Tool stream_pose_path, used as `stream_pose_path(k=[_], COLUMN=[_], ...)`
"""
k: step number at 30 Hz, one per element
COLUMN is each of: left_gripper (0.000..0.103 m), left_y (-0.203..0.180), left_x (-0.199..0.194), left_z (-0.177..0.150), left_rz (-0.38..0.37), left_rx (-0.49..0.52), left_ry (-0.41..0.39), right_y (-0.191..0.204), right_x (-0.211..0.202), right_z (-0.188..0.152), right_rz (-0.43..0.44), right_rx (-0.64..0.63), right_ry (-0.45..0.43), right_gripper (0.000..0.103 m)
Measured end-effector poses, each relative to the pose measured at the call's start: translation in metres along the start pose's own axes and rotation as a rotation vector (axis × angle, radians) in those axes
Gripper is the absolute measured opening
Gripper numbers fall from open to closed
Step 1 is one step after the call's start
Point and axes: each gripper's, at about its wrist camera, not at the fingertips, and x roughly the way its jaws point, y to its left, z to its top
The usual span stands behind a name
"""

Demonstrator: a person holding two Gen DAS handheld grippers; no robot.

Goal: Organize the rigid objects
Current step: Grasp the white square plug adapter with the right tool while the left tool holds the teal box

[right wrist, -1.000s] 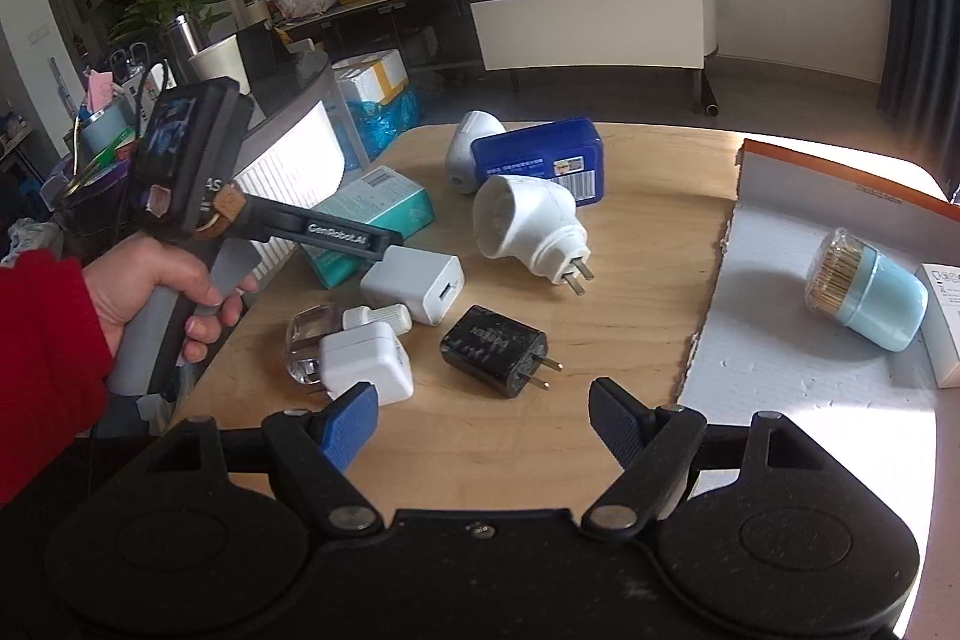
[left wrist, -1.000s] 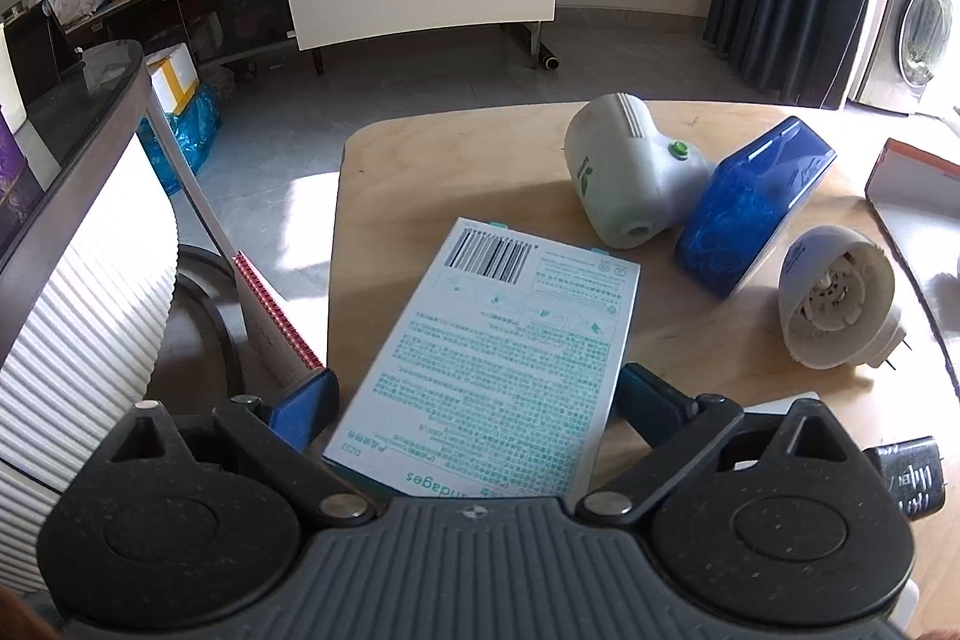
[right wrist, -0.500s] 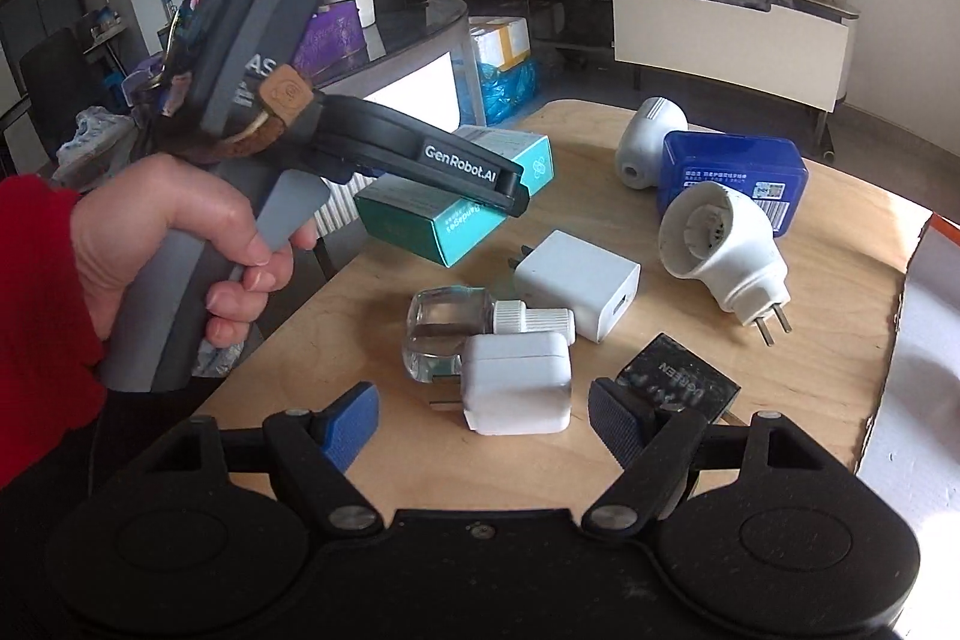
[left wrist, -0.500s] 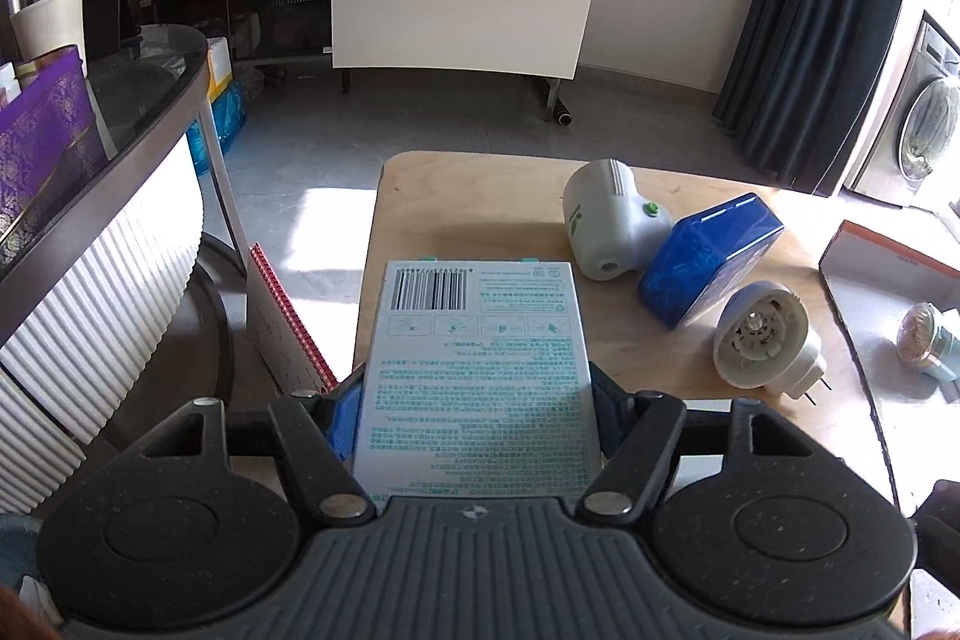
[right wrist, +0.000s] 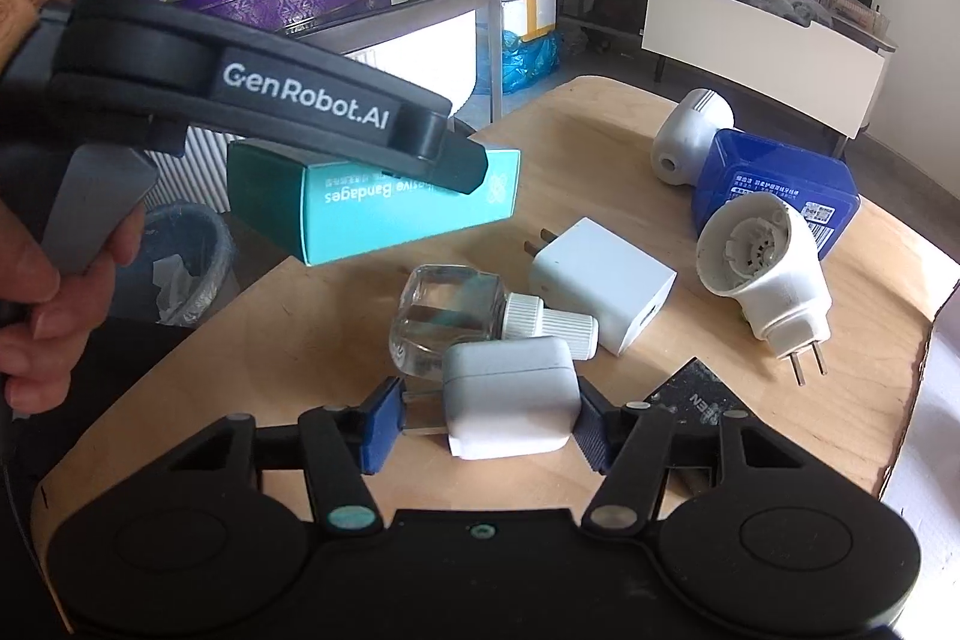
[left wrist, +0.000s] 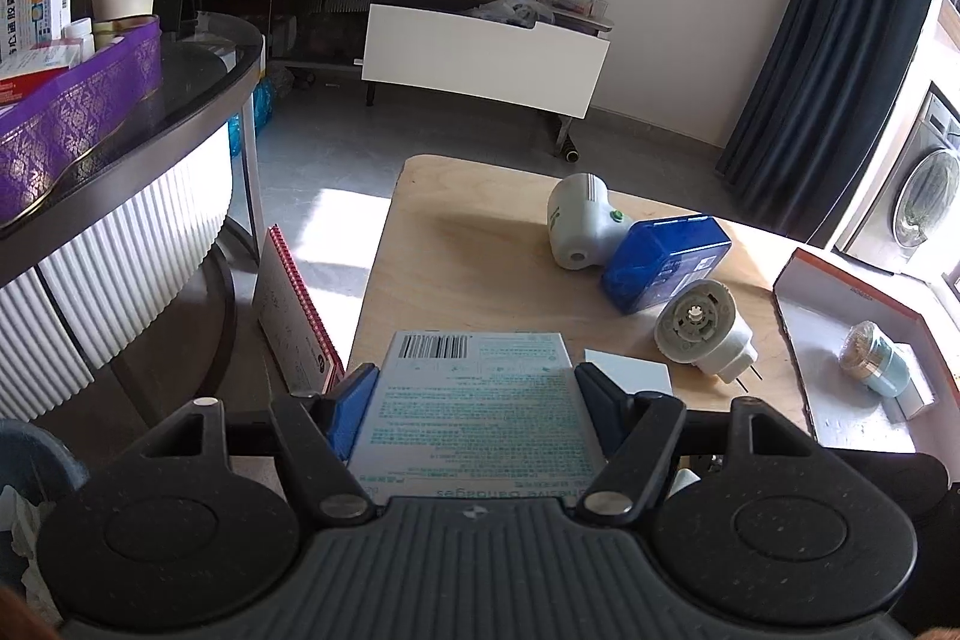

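My left gripper is shut on a teal bandage box and holds it in the air above the table's near left corner; the box also shows in the right wrist view. My right gripper has its pads around a small white charger lying on the wooden table; the left pad stands a little off its prongs. A clear glass bottle with a white cap touches the charger.
On the table lie a white cube charger, a black charger, a white plug-in device, a blue box and another white device. An open cardboard box at right holds a toothpick jar.
The left gripper closed on the bandage box and lifted it off the table. The right gripper moved forward and narrowed around the small white charger.
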Motion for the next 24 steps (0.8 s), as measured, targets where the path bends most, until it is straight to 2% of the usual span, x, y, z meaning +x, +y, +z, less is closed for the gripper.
stream_pose_path(k=[10,24], left_gripper=[0.071,0.071], left_y=[-0.015,-0.068], left_x=[-0.025,-0.05], left_z=[-0.009,-0.016], left_rz=[-0.011,-0.068], left_rx=[-0.006,0.068], left_ry=[-0.04,-0.082], right_y=[-0.012,-0.054], right_x=[-0.047,-0.126], right_z=[-0.012,-0.028], right_rz=[-0.012,-0.148], right_rx=[0.098,0.239], right_ry=[-0.073,-0.185], right_gripper=[0.071,0.071])
